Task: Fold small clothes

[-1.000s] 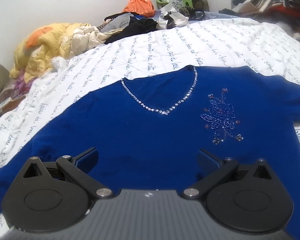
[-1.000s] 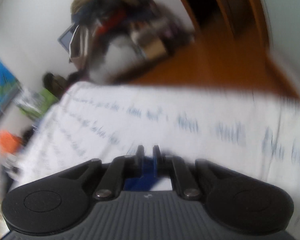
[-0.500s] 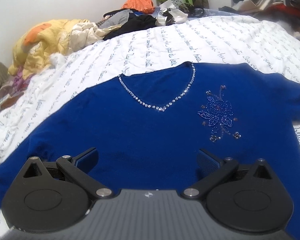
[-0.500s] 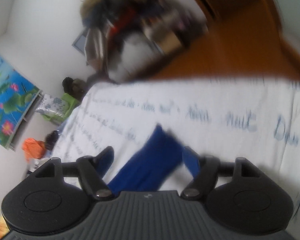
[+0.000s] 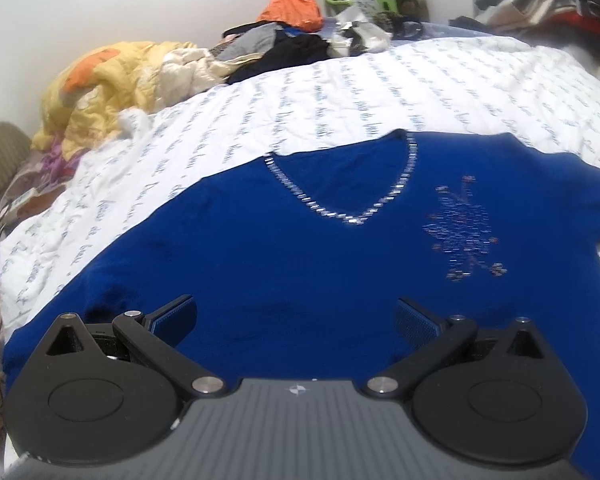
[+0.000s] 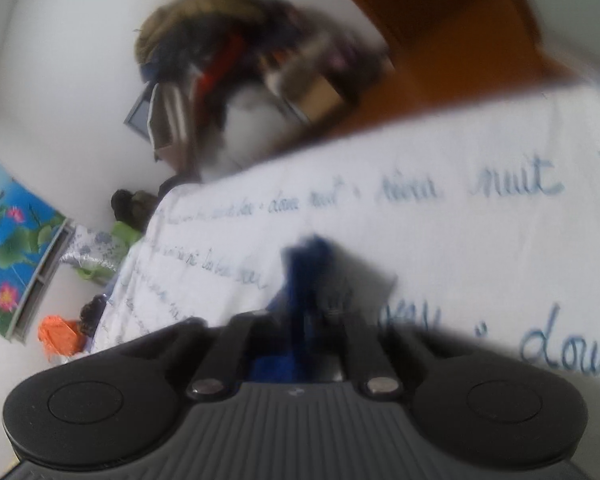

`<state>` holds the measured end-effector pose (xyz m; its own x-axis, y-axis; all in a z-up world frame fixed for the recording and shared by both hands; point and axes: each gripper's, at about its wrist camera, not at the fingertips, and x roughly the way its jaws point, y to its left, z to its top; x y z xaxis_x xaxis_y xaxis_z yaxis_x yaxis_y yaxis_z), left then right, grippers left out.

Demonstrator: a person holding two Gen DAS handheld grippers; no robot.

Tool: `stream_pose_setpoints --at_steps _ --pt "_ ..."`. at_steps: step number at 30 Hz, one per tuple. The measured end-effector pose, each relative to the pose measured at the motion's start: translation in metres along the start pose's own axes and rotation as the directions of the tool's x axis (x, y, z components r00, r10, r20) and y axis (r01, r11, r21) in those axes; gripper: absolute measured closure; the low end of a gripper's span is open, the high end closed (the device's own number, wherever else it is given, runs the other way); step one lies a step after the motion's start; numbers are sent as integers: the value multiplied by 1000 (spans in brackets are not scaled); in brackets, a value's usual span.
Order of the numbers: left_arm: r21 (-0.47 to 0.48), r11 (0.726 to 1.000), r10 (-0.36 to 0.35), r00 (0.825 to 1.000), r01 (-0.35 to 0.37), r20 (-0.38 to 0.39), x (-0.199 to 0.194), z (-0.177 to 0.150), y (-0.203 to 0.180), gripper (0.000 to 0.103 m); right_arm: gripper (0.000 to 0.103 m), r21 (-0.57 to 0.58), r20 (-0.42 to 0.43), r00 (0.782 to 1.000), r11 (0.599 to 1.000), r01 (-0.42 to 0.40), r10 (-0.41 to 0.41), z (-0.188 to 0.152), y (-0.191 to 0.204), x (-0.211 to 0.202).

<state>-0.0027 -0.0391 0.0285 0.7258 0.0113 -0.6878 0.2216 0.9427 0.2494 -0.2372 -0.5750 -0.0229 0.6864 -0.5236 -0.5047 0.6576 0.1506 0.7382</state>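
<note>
A royal blue sweater (image 5: 300,264) with a rhinestone V-neck and a beaded flower lies flat, front up, on the white script-printed bed cover (image 5: 420,92). My left gripper (image 5: 296,312) hovers open over the sweater's lower body, with nothing between its fingers. In the blurred right wrist view, a bunched end of the blue sweater (image 6: 308,264), seemingly a sleeve, sticks up from my right gripper (image 6: 312,316). Its jaws are closing and stand together, with the pads pressing on the blue fabric just above the bed cover (image 6: 460,240).
A yellow quilt (image 5: 112,84) is heaped at the bed's far left. Dark clothes (image 5: 292,48) and an orange bag (image 5: 290,4) lie at the far edge. Piled clutter (image 6: 240,60) stands by the wall, with wooden floor (image 6: 440,20) beyond the bed's edge.
The right gripper opened over the blue sleeve end, sank toward the bed and closed on it again. The left gripper stayed open and hardly moved.
</note>
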Motion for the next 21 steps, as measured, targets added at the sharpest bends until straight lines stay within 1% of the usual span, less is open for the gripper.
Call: stream_pose_setpoints --at_steps 2,4,5,7,8,9,10,11,13,14,15,16,19,21 --pt "-8 1000 18 1000 -18 1 1 0 7 0 98 -47 39 999 999 5 -4 -1 7 -20" --pt "-15 999 40 999 -39 10 2 0 13 0 98 -152 109 994 988 16 1 -3 29 -49" --pt "-23 998 51 999 -50 15 3 0 16 0 98 -223 147 989 975 17 16 -8 46 -66" --pt "-39 998 47 999 -46 25 4 0 22 0 98 -372 201 977 928 6 74 -24 83 -98" --pt "-46 998 41 999 -40 25 5 0 25 0 98 -435 204 972 900 -15 115 -37 102 -111" --pt "-52 998 37 999 -36 26 5 0 27 0 98 -487 190 968 872 -50 161 -51 120 -121" --pt "-54 998 37 999 -36 28 5 -1 29 0 98 -565 127 963 815 -128 239 -82 153 -134" --pt "-53 998 43 999 -42 31 5 -2 32 0 98 -565 127 963 815 -128 239 -82 153 -134" --pt "-49 998 51 998 -49 38 4 -6 36 0 98 -613 39 955 762 -208 293 -119 182 -138" --pt "-51 997 58 997 -56 41 3 -8 39 0 98 -626 -12 949 738 -254 316 -138 194 -138" --pt "-55 996 69 997 -66 45 2 -10 42 0 98 -638 -120 930 691 -340 347 -178 216 -136" --pt "-61 995 76 996 -73 52 1 -12 46 0 98 -638 -120 930 691 -340 347 -178 216 -136" --pt "-90 993 81 995 -75 65 -1 -16 60 0 98 -653 -254 902 626 -427 350 -237 247 -128" --pt "-119 990 87 994 -80 63 -1 -20 72 0 98 -646 -342 874 589 -486 345 -275 263 -123"
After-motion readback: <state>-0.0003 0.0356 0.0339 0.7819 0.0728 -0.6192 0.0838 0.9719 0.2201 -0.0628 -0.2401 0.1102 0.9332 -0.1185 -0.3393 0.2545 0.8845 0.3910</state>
